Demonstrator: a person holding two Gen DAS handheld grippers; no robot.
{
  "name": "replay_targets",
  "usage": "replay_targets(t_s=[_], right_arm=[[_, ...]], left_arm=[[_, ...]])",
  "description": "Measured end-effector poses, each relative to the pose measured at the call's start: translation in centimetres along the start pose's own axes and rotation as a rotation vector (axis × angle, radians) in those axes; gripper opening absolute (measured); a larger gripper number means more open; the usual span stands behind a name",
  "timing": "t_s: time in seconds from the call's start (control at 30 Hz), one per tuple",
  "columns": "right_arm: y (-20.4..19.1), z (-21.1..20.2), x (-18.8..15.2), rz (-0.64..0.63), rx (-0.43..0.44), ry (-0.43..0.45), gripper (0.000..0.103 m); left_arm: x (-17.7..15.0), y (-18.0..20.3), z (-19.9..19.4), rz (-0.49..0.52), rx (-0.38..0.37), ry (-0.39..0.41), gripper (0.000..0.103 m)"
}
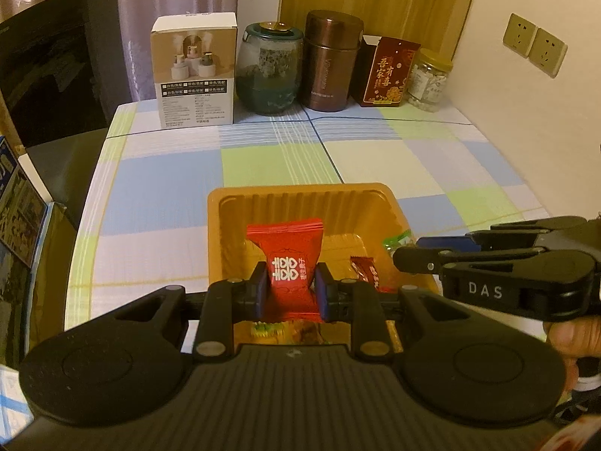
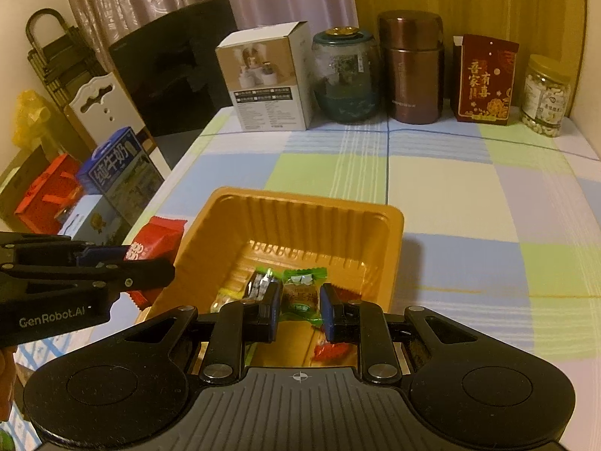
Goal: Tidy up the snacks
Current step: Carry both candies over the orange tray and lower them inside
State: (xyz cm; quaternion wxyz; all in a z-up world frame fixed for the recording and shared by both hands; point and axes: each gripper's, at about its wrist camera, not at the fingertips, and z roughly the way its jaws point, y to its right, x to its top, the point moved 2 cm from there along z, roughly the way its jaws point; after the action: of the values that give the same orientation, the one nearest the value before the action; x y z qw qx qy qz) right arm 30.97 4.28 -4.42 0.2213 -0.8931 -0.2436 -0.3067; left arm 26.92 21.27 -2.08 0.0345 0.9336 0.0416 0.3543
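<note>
An orange plastic tray (image 1: 300, 195) (image 2: 285, 206) sits on the checked tablecloth with several wrapped candies inside. My left gripper (image 1: 291, 289) is shut on a red candy packet (image 1: 291, 263) with white characters, held over the tray's near side. In the right wrist view that left gripper (image 2: 150, 263) comes in from the left with the red packet (image 2: 156, 240) at the tray's left rim. My right gripper (image 2: 300, 308) is shut on a green-ended candy (image 2: 302, 293) above the tray floor. In the left wrist view it enters from the right (image 1: 409, 253), the green wrapper (image 1: 398, 240) at its tip.
Along the back edge stand a white carton (image 1: 195, 75), a glass jar (image 1: 270, 71), a brown canister (image 1: 330, 60), a red box (image 1: 387, 71) and a jar of nuts (image 1: 428, 79). Boxes (image 2: 120, 173) and a chair (image 2: 101, 105) stand left of the table. Wall sockets (image 1: 533, 43) are on the right.
</note>
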Motion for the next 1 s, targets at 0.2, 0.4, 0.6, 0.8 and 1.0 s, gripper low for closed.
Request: replay_targets(t_s=[0.2,0.4,0.6,0.8,1.0], right_arm=[[0.5,1.9,1.7,-0.002,-0.002,-0.021,0.023],[0.8,3.8,2.5,-0.006,-0.005,-0.046,0.023],[1.4,5.0,2.4,0.009,-0.007,-0.068,0.023],[1.8,5.6,2.4,0.023,-0.006,-0.078,0.023],[1.9,5.6,2.4,0.027,-0.007,-0.076,0.023]], left_arm=[[1.0,-0.6,2.3,0.006,0.003,-0.035,0.023],[1.6,-0.9,4.1,0.024,0.011,-0.057,0.023],[1.8,-1.0,5.9,0.029,0.018,-0.080,0.023],[2.0,-0.9,6.9,0.030,0.019,-0.090,0.023],[2.1,-1.1,7.3,0.025,0.036,-0.086,0.032]])
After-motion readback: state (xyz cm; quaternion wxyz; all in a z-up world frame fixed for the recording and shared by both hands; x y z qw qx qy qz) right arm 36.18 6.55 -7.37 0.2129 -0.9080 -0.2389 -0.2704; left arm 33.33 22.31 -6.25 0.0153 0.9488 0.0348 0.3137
